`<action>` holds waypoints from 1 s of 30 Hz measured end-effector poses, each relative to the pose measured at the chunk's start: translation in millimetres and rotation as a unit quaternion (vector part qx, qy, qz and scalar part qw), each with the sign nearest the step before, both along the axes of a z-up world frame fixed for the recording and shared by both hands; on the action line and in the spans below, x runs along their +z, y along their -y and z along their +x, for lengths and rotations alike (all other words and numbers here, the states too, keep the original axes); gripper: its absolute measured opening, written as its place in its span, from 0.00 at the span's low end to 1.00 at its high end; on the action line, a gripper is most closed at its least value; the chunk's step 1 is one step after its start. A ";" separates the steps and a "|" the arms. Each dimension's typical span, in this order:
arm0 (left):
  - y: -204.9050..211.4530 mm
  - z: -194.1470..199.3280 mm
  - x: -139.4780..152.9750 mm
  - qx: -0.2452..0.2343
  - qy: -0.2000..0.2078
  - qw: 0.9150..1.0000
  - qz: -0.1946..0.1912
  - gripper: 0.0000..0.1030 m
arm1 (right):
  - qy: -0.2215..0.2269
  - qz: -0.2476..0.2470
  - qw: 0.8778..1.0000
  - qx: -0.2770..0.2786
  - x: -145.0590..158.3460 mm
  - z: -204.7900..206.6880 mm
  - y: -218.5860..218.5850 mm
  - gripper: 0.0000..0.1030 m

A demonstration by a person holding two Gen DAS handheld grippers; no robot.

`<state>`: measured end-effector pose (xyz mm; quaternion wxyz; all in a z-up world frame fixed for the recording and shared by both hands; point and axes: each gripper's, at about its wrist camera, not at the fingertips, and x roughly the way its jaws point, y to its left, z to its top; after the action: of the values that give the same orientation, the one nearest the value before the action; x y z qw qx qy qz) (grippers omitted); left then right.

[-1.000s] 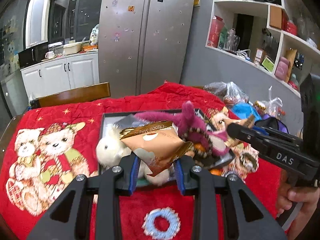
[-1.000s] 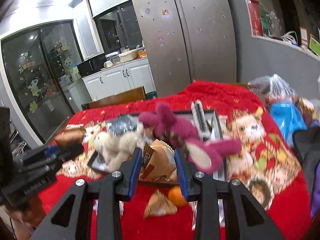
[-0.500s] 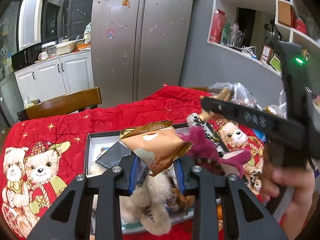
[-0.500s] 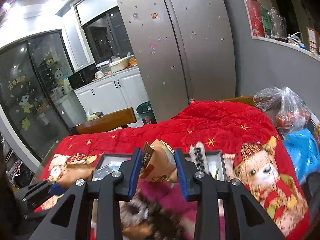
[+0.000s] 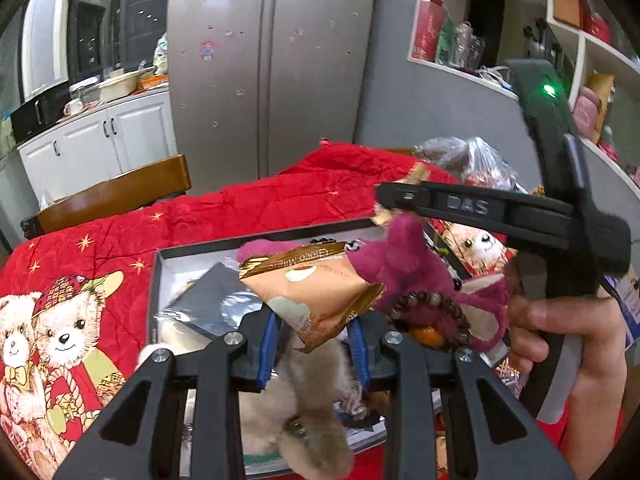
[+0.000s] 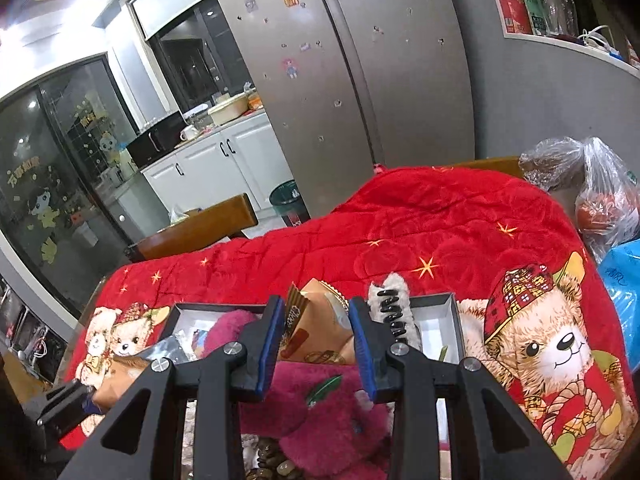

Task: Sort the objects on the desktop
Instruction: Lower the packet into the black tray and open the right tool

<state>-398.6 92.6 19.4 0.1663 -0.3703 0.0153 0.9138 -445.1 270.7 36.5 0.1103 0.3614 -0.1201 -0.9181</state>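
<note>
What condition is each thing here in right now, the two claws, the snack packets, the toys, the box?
left gripper: shut on a snack packet, lifted over the box.
right gripper: shut on a second packet.
gift box: lidless, nearly full.
pink plush toy: lying in the box, bead bracelet on it.
cream plush toy: lying in the box.
fridge: doors closed.
</note>
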 end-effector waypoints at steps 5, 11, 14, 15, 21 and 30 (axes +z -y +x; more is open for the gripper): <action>-8.3 2.8 -2.7 -0.010 0.000 1.000 -0.005 0.31 | 0.014 -0.031 0.999 0.015 -12.8 -6.7 0.4 0.35; -5.5 6.4 5.1 -0.004 -0.024 1.000 -0.008 0.66 | 0.011 -0.065 0.998 0.018 -12.9 -6.2 -6.5 0.46; -10.2 11.9 10.6 0.003 -0.050 0.998 -0.043 0.72 | -0.002 -0.072 0.997 0.015 -5.6 -2.1 -9.6 0.52; -10.6 13.2 12.1 0.004 -0.054 0.997 -0.046 0.74 | -0.004 -0.069 0.997 0.015 -4.4 -0.9 -9.1 0.60; -9.8 19.8 20.5 0.012 -0.073 0.996 -0.042 0.77 | -0.014 -0.067 0.997 0.019 6.4 3.2 -10.0 0.64; -7.0 22.5 24.9 0.023 -0.078 0.996 -0.038 0.77 | -0.047 -0.028 0.999 0.003 21.4 14.3 -2.0 0.74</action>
<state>-376.2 99.5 44.3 0.1295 -0.3047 0.0544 0.9420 -430.8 272.7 57.8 0.1286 0.3152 -0.1389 -0.9300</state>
